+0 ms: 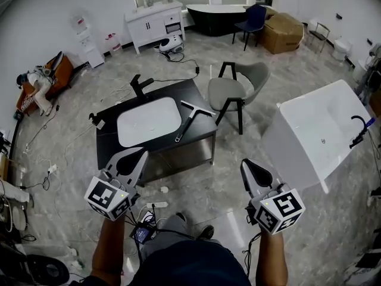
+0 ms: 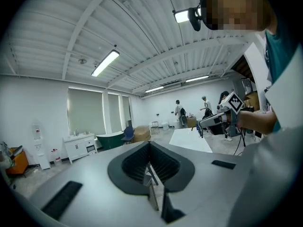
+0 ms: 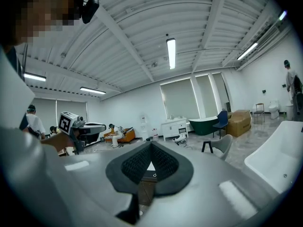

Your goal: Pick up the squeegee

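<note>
No words, numbers or brands are legible; only black-and-white square code patterns show, on the left marker cube (image 1: 108, 198) at seven o'clock; on the right marker cube (image 1: 278, 210) at five o'clock.

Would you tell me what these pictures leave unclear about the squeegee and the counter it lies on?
Head view: the squeegee is too small to show its blade's condition.
Head view: the small object at the left edge of the counter is too small to name.
Left gripper view: the left gripper hides squeegee and counter with its own body.
Right gripper view: only a white sliver shows past the fingers; no squeegee.
</note>
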`<state>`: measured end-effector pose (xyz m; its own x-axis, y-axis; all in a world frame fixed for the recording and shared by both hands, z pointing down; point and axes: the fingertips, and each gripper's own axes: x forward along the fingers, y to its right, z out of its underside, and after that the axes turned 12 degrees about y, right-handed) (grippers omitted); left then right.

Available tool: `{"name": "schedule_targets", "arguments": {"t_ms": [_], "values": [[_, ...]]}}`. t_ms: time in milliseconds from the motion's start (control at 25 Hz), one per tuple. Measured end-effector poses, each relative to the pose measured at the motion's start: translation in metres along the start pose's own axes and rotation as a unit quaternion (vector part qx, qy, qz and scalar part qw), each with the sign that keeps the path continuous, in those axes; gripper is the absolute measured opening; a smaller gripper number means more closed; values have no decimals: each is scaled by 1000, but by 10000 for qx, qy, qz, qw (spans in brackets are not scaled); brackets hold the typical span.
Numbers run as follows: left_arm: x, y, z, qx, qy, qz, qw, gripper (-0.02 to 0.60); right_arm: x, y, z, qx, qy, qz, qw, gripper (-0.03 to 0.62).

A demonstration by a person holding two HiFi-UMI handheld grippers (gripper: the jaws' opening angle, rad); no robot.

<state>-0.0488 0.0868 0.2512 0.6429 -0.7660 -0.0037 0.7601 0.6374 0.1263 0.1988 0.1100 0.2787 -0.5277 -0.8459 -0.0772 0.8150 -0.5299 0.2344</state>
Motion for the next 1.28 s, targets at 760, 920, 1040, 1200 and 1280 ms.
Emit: {"name": "schedule_targets", "arguments": {"t_ms": [760, 920, 1040, 1200, 1280], "values": [[137, -98, 40, -355, 166, 631, 9972, 5, 103, 76, -6, -233, -173, 751, 9968, 9], [167, -129, 42, -379, 225, 833, 9956, 5, 140, 84, -7, -325, -213, 871, 9954, 9], [188, -148, 53, -459, 246, 999, 9936, 6, 166, 92, -5, -391, -245, 952, 9944, 9], [211, -173, 66, -520, 213, 1152, 9918, 6, 197, 104, -11, -536, -214, 1040, 9929, 9], [220, -183, 71, -563, 184, 1157, 9915, 6, 210, 111, -14, -555, -205, 1052, 9927, 9]]}}
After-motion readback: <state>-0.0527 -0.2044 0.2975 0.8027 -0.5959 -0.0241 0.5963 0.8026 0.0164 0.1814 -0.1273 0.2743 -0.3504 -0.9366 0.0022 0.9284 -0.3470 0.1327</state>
